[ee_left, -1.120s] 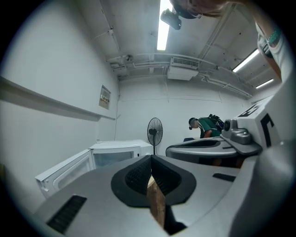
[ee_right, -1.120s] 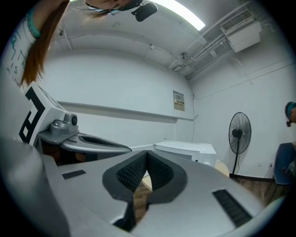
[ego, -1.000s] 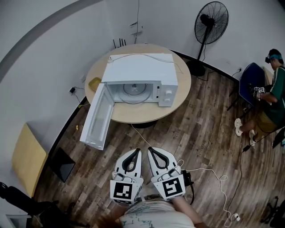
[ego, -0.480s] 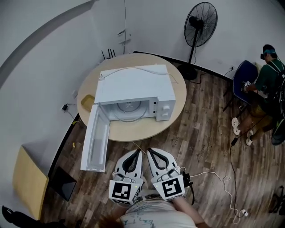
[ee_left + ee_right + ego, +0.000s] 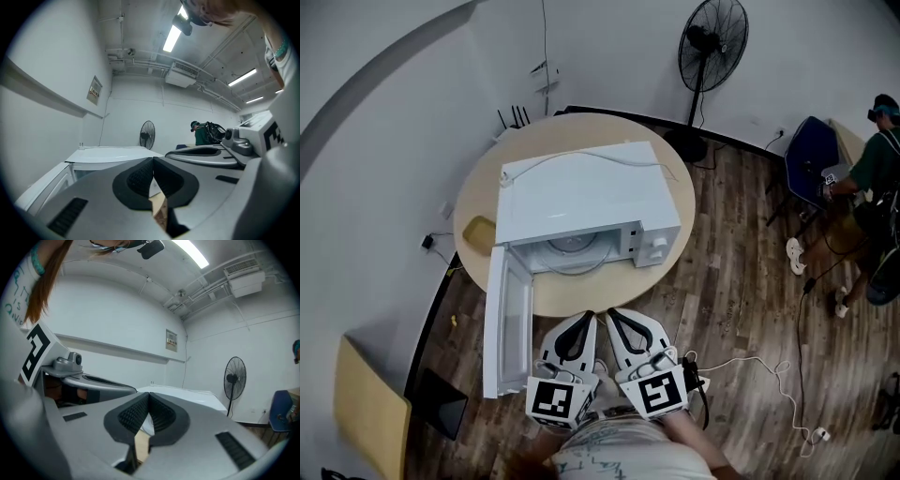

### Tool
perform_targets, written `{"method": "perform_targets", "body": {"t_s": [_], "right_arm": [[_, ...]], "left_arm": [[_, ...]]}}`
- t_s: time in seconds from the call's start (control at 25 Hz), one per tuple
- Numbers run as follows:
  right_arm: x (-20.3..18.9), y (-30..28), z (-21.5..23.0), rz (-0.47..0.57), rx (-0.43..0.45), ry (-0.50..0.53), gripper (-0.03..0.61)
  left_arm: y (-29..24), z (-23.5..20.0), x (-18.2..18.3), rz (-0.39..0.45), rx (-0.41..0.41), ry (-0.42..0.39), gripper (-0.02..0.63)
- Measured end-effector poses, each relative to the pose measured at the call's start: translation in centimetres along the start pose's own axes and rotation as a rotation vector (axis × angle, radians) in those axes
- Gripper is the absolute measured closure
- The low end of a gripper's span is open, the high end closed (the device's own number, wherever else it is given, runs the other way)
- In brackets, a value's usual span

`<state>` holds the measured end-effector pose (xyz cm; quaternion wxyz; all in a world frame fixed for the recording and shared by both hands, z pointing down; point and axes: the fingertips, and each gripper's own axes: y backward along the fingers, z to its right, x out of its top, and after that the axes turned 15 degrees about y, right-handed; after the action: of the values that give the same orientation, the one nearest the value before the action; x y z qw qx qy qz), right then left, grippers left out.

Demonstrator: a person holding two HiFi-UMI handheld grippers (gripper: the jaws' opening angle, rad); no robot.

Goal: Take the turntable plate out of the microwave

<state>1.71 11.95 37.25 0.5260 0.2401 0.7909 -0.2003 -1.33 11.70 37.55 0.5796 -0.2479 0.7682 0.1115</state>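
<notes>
We are holding the left hand-held gripper and right hand-held gripper clenched, empty. The round glass turntable plate is sitting ahead of them inside the open white microwave on the round tan surface.

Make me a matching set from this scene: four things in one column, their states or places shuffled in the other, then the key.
Things:
1. microwave door
2. turntable plate
3. fan
4. left gripper

States or places:
A. lying inside the microwave
B. shut, with nothing between its jaws
C. swung wide open
D. standing beyond the round table

Pairs: 1-C, 2-A, 3-D, 4-B
</notes>
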Motion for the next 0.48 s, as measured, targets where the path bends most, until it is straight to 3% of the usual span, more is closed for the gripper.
{"method": "perform_targets", "body": {"t_s": [0.48], "right_arm": [[-0.1, -5.5, -1.8, -0.029, 0.002, -0.007, 0.588]], "left_arm": [[-0.6, -5.7, 1.1, -0.016, 0.003, 0.027, 0.6]]}}
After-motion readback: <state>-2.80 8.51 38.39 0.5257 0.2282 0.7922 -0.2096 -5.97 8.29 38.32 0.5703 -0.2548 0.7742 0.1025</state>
